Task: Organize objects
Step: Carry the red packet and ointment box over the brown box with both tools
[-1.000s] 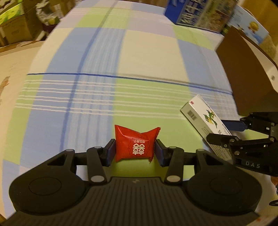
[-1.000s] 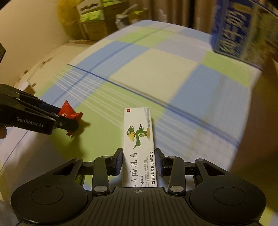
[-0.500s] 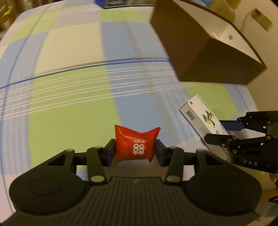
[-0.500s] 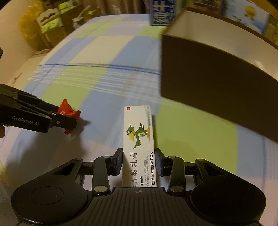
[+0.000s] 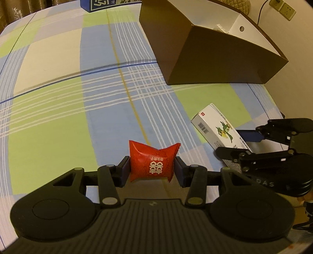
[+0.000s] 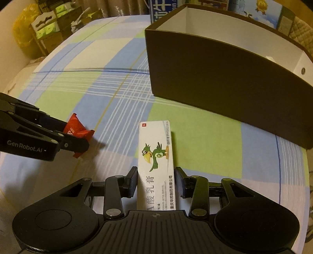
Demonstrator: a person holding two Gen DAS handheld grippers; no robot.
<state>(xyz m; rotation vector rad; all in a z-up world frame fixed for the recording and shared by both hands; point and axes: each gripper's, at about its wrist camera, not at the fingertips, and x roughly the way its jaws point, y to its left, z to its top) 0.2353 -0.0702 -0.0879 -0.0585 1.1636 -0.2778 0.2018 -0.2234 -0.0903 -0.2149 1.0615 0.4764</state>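
Observation:
My left gripper (image 5: 152,168) is shut on a red candy packet (image 5: 151,161) with white characters, held above the checked cloth. From the right wrist view the same packet (image 6: 77,128) shows at the left, clamped in the left gripper (image 6: 75,136). My right gripper (image 6: 155,181) is shut on a long white ointment box (image 6: 155,154) printed with a green parrot. That box (image 5: 217,128) appears at the right of the left wrist view, in the right gripper (image 5: 239,142). A brown open box (image 6: 225,84) with a white inside stands ahead; its near wall (image 5: 215,56) faces both grippers.
A blue, green and cream checked cloth (image 5: 58,97) covers the bed. Blue printed cartons (image 6: 164,9) stand behind the brown box. Cardboard boxes (image 6: 47,31) and a yellow bag sit beyond the far left edge. A wall socket (image 5: 283,8) is at top right.
Both grippers have swung to the right with their loads, and the brown box has come into fuller view and closer. Neither grip has changed.

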